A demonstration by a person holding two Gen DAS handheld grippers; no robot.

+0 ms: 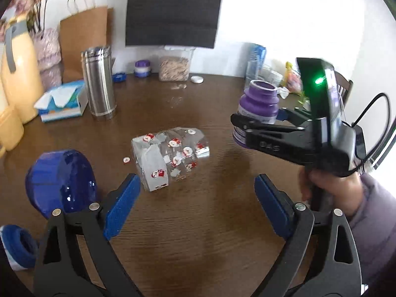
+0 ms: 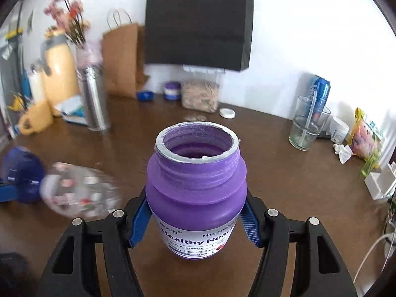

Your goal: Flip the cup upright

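A purple supplement jar (image 2: 196,185) with no lid stands mouth up, and my right gripper (image 2: 195,212) is shut on its lower body. The left wrist view shows the same jar (image 1: 258,104) at the right, held by the right gripper (image 1: 257,123) in a person's hand (image 1: 329,190). Whether its base touches the table I cannot tell. A clear cup with Santa stickers (image 1: 170,158) lies on its side mid-table, blurred in the right wrist view (image 2: 79,195). My left gripper (image 1: 196,183) is open, just short of that cup. A blue cup (image 1: 61,178) lies on its side at the left.
On the brown table (image 1: 198,235), a steel tumbler (image 1: 99,84), a tissue box (image 1: 61,101) and a yellow jug (image 1: 19,74) stand at the back left. A blue lid (image 1: 19,247) lies near left. A glass with a straw (image 2: 308,126) is at the right.
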